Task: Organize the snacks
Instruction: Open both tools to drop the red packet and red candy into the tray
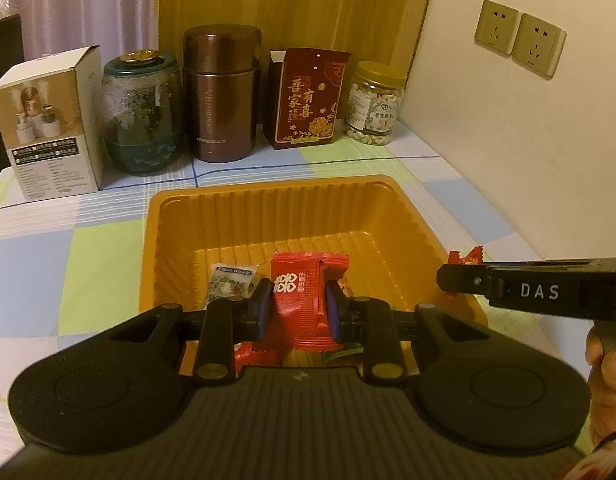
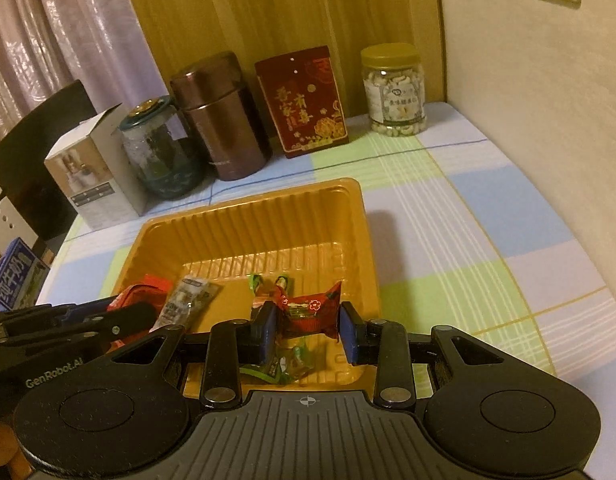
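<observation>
Above the ribbed orange plastic tray [image 1: 264, 200], a flat red sachet [image 1: 304, 300] is pinched upright by the left gripper [image 1: 296, 312]; a twist-ended red candy [image 2: 308, 312], long axis crosswise, is pinched by the right gripper [image 2: 308, 332]. Green wrappers [image 2: 284, 368] in the tray are shown clearly only in the right view.

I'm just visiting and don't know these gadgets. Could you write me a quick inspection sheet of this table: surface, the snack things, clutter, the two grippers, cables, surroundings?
Surface: checked tablecloth in pastel squares.
Job's things: orange plastic tray holds a clear-wrapped snack and a green-wrapped candy.
Clutter: along the back, a white carton, glass jar, brown metal canister, red gift box and a jar of nuts.
Grippers: left gripper is shut on a red sachet; right gripper is shut on a red twist-wrapped candy. Both are over the tray.
Cables: nothing seen.
Surroundings: curtain, wooden panel, wall sockets.
</observation>
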`<action>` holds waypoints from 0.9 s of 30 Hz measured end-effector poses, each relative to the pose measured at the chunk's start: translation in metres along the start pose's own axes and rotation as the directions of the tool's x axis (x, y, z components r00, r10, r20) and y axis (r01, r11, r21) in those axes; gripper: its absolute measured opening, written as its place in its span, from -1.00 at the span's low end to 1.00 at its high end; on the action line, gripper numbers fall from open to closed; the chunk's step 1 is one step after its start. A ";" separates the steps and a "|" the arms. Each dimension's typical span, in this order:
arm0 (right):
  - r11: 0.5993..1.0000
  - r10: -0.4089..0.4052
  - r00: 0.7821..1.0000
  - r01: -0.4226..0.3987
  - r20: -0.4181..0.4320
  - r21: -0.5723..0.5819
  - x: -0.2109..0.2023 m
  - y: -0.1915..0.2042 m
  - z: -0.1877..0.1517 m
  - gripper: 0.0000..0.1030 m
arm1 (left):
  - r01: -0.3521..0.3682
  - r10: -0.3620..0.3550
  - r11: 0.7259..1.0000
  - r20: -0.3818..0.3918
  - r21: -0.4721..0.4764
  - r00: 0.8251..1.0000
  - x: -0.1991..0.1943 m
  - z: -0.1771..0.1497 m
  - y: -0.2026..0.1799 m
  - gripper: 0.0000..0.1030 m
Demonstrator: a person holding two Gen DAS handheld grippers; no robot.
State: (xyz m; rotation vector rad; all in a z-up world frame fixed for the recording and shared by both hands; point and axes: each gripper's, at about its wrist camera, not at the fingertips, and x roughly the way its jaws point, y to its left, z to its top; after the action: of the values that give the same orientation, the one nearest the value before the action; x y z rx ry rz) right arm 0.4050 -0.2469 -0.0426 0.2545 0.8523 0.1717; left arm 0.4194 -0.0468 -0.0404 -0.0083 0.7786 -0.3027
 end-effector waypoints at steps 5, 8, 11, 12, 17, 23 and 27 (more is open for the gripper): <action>1.000 0.004 1.000 -0.004 -0.003 0.013 0.003 -0.001 0.001 -0.35 | -0.004 0.004 1.000 -0.020 0.002 1.000 0.009 0.001 0.002 -0.31; 1.000 0.004 1.000 -0.004 -0.004 0.013 0.003 -0.002 0.000 -0.34 | -0.016 0.016 1.000 -0.008 0.001 1.000 0.004 -0.001 0.006 -0.31; 1.000 0.003 1.000 -0.003 -0.005 0.015 0.003 -0.002 0.000 -0.34 | -0.026 0.026 1.000 -0.006 -0.002 1.000 0.000 -0.002 0.011 -0.31; 1.000 0.004 1.000 -0.004 -0.005 0.015 0.003 -0.002 0.000 -0.35 | -0.030 0.030 1.000 -0.005 -0.001 1.000 -0.002 -0.003 0.012 -0.31; 1.000 0.008 1.000 -0.008 0.001 0.011 0.002 -0.001 0.000 -0.34 | -0.034 0.034 0.999 0.006 -0.003 0.999 -0.009 -0.003 0.014 -0.31; 1.000 0.017 1.000 -0.018 0.012 0.007 -0.002 0.005 0.004 -0.34 | -0.030 0.030 1.000 0.015 -0.007 0.999 -0.014 -0.003 0.014 -0.31; 0.999 0.043 0.999 -0.044 0.030 0.020 -0.002 0.006 0.008 -0.31 | -0.034 0.034 0.999 0.013 -0.013 0.999 -0.015 -0.005 0.016 -0.29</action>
State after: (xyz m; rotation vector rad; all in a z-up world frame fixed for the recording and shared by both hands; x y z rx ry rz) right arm 0.4101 -0.2433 -0.0347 0.2947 0.8201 0.1995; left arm 0.4103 -0.0270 -0.0354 -0.0088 0.7666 -0.2655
